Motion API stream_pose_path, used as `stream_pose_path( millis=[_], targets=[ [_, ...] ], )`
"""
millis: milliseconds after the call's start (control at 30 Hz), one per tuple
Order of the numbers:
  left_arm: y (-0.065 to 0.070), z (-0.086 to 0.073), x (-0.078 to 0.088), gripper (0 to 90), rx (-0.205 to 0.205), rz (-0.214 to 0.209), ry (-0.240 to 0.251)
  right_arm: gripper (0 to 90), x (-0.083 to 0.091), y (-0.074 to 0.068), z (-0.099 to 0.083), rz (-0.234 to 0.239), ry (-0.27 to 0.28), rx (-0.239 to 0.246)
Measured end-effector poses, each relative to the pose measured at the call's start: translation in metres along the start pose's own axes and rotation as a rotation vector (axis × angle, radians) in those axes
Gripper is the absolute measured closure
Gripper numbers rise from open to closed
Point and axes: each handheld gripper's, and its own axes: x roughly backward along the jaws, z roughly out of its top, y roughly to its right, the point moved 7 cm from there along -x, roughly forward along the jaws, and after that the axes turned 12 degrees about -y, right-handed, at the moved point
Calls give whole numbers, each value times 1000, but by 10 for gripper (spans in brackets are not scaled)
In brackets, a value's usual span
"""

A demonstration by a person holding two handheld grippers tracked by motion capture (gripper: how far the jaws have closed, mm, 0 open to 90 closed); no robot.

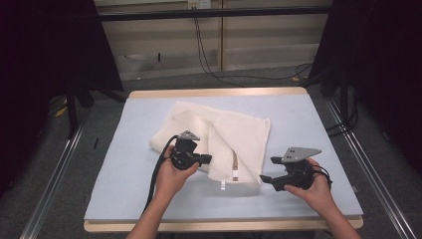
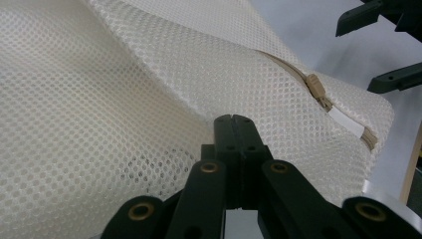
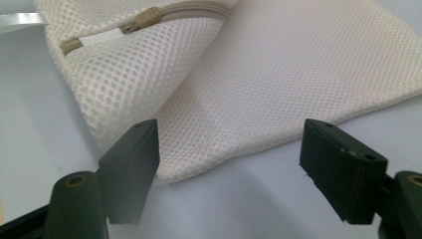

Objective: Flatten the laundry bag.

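Dark curtains flank the counter (image 1: pixel 124 149); a mesh laundry bag (image 1: pixel 234 139) lies mid-counter, pinched in the clamped left gripper (image 2: pixel 238 122). The wide-open right gripper (image 3: pixel 229 164) is empty at its near corner; loose mesh could be missed

No legible txt or labels

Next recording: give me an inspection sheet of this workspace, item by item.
Surface: pale blue mat on a wood-edged table, flat.
Job's things: cream mesh laundry bag, folded over, zipper near one corner.
Clutter: nothing seen.
Grippers: left gripper shut, its tips at the bag's mesh; whether mesh is pinched cannot be told. Right gripper open, jaws wide apart just short of the bag's edge.
Cables: black cable trails from the left gripper; more black cables on the floor behind.
Surroundings: dark curtains at both sides, metal rails beside the table.
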Motion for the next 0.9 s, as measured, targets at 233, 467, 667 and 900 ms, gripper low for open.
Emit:
stream_pose_path(
  millis=[233, 467, 667, 900],
  targets=[
    [4, -7, 3, 900, -5, 7, -5, 241, -16, 6, 4, -45, -34, 14],
    [7, -14, 4, 900, -9, -2, -2, 261, -41, 3, 11, -21, -97, 41],
    [9, -18, 6, 900, -9, -2, 0, 356, -54, 1, 12, -20, -125, 49],
    [11, -22, 5, 900, -22, 1, -14, 717, -56, -9, 17, 23, -173, 75]
  ],
)
